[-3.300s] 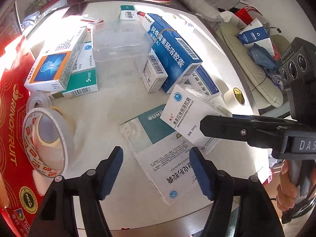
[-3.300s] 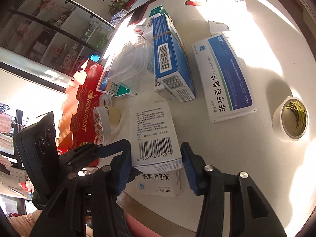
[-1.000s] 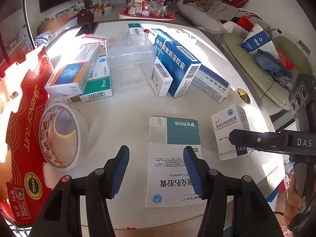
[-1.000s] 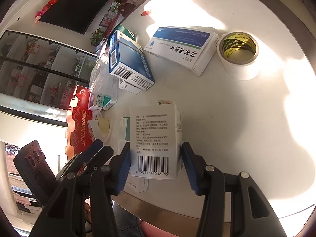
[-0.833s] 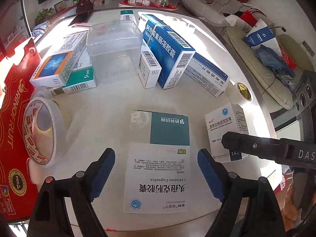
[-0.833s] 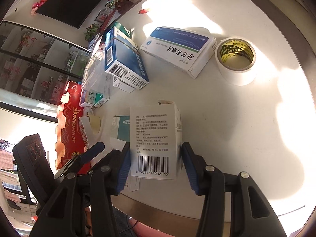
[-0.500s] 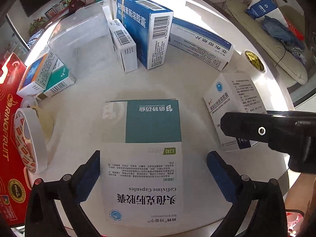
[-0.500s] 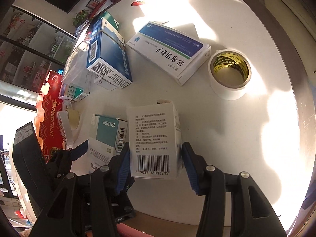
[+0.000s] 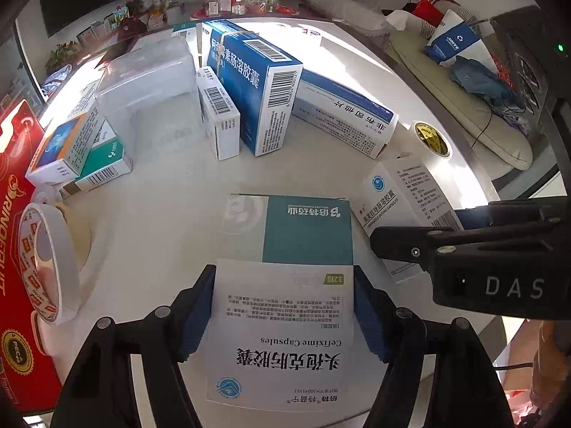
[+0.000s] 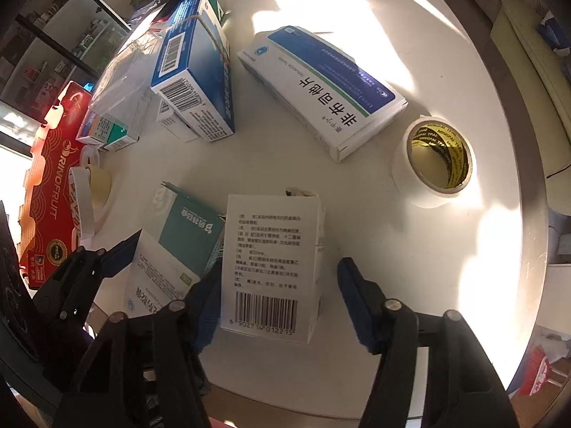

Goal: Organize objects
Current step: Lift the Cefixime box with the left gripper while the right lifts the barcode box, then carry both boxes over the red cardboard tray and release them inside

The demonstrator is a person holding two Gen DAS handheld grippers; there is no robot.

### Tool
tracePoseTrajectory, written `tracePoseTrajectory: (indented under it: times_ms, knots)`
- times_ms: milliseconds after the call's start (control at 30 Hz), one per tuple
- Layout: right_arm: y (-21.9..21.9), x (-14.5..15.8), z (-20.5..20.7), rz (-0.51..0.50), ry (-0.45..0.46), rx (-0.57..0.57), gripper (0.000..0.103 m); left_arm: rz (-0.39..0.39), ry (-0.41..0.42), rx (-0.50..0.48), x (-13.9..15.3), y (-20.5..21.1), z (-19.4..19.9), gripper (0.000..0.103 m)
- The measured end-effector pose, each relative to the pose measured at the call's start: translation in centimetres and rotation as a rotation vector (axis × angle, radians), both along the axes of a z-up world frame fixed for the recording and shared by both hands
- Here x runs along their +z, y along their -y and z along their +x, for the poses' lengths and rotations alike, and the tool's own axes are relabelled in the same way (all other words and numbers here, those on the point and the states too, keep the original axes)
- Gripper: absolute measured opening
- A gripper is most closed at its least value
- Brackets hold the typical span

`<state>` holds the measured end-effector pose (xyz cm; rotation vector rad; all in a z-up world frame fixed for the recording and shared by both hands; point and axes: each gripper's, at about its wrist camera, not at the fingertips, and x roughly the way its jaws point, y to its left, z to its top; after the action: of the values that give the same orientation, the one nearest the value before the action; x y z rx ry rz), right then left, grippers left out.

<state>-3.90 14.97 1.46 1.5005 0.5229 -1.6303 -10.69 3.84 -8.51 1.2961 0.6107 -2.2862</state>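
Left gripper [image 9: 283, 321]: closing on teal box [image 9: 285, 285], flat at near table [image 10: 392, 249] edge | Right gripper [image 10: 278, 306]: closing round white box [image 10: 271, 267], right pad apart | Progress: early; other boxes, tape rolls [image 10: 433, 162] scattered.

L gripper [image 9: 283, 306] closing, pads touching both long edges of teal/white box [image 9: 285, 285] flat on table [image 9: 171, 210]. R gripper [image 9: 464, 249] at right, on small white box [image 9: 399, 199]. Tape roll [image 9: 46, 260] left, upright. Blue box [image 9: 253, 85] & clear tub [image 9: 150, 89] behind.
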Motion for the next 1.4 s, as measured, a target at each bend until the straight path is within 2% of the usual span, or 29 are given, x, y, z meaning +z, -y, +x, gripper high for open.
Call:
tracePoseTrajectory:
  times_ms: [67, 100, 200, 333, 400, 533, 600, 833, 1000, 1133, 1400]
  knots:
    - [-1.1, 0.0, -0.7, -0.051, 0.057, -0.048, 0.043, 0.044, -0.07, 0.017, 0.3, 0.3, 1.1, 0.076]
    - [-1.8, 0.1, -1.0, -0.085, 0.078, -0.069, 0.042, 0.035, -0.092, 0.023, 0.7, 0.4, 1.7, 0.076]
    - [-3.7, 0.3, -1.5, -0.178, 0.129, -0.132, 0.042, -0.051, -0.16, 0.025, 2.7, 0.1, 3.4, 0.076]
    - [-6.1, 0.4, -1.2, -0.354, 0.255, -0.217, 0.042, -0.211, -0.245, 0.018, 6.3, -0.2, 6.0, 0.076]
    - [-6.9, 0.3, -0.5, -0.446, 0.349, -0.253, 0.042, -0.274, -0.249, 0.018, 7.4, -0.1, 6.7, 0.076]
    - [-7.6, -0.6, 0.9, -0.66, 0.561, -0.29, 0.043, -0.345, -0.178, 0.041, 8.3, 0.6, 6.9, 0.076]
    - [-7.2, -1.2, 1.6, -0.706, 0.638, -0.304, 0.043, -0.374, -0.147, 0.058, 8.3, 0.5, 7.4, 0.076]
    - [-4.4, -0.5, 3.4, -0.776, 0.729, -0.282, 0.043, -0.429, -0.131, 0.096, 9.6, 1.0, 9.5, 0.076]
    - [-2.8, 0.7, 4.6, -0.753, 0.713, -0.234, 0.043, -0.421, -0.128, 0.15, 10.5, 2.6, 11.4, 0.076]
    - [-1.6, 1.1, 5.8, -0.734, 0.714, -0.203, 0.043, -0.385, -0.126, 0.208, 10.5, 4.5, 13.1, 0.076]
    - [0.7, 2.2, 8.9, -0.702, 0.693, -0.109, 0.043, -0.394, -0.125, 0.286, 10.7, 6.5, 15.9, 0.076]
